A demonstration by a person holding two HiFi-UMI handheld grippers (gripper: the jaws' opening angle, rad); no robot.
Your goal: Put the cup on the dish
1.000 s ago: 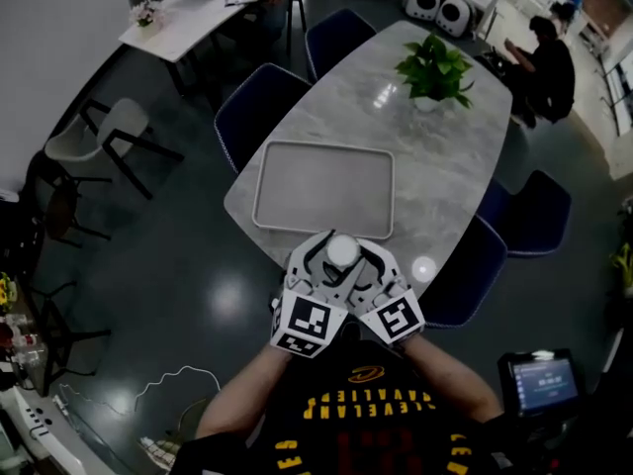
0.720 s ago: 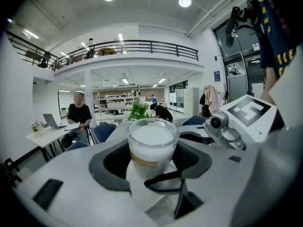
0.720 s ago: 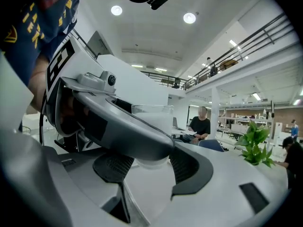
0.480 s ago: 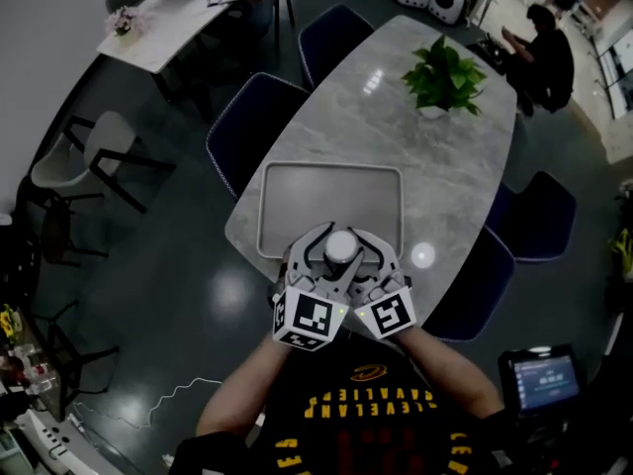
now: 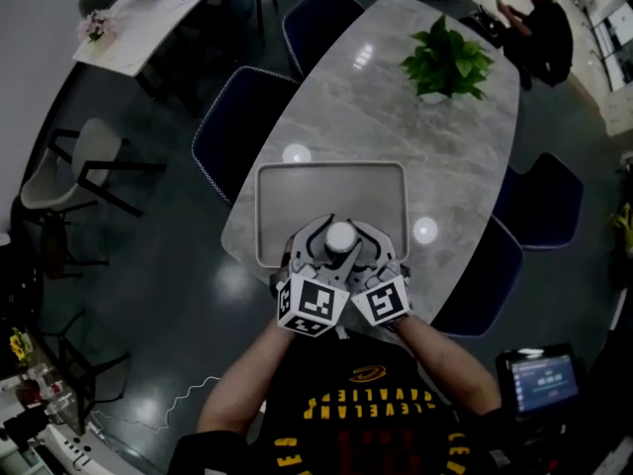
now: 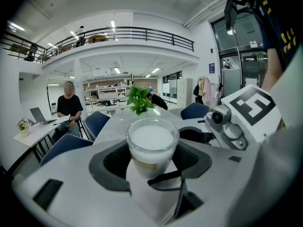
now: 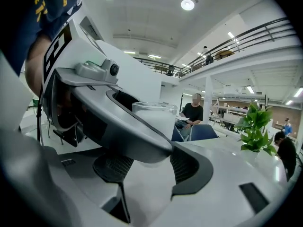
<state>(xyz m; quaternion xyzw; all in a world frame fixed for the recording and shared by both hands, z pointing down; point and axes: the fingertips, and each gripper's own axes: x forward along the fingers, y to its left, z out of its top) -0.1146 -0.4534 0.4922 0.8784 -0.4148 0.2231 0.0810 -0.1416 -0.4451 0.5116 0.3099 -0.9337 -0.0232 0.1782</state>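
A clear glass cup (image 5: pixel 340 237) with white contents hangs over the near rim of the grey rectangular dish (image 5: pixel 326 191) on the marble table (image 5: pixel 396 117). Both grippers grasp it from my side. My left gripper (image 5: pixel 322 249) is shut on the cup (image 6: pixel 151 143), whose wall sits between its dark pads (image 6: pixel 110 164). My right gripper (image 5: pixel 362 249) holds the same cup (image 7: pixel 158 119) from the other side, and the left gripper's jaw crosses in front of the cup in the right gripper view. The cup's base is hidden by the jaws.
A potted plant (image 5: pixel 447 62) stands at the table's far end. Blue chairs (image 5: pixel 237 132) (image 5: pixel 480 275) flank the table. A person (image 5: pixel 539 28) sits beyond it. A white side table (image 5: pixel 129 28) is at upper left, and a device with a screen (image 5: pixel 542 379) at lower right.
Both grippers have carried the cup forward and down, from short of the table's near edge to over the dish's near rim. The grip looks the same.
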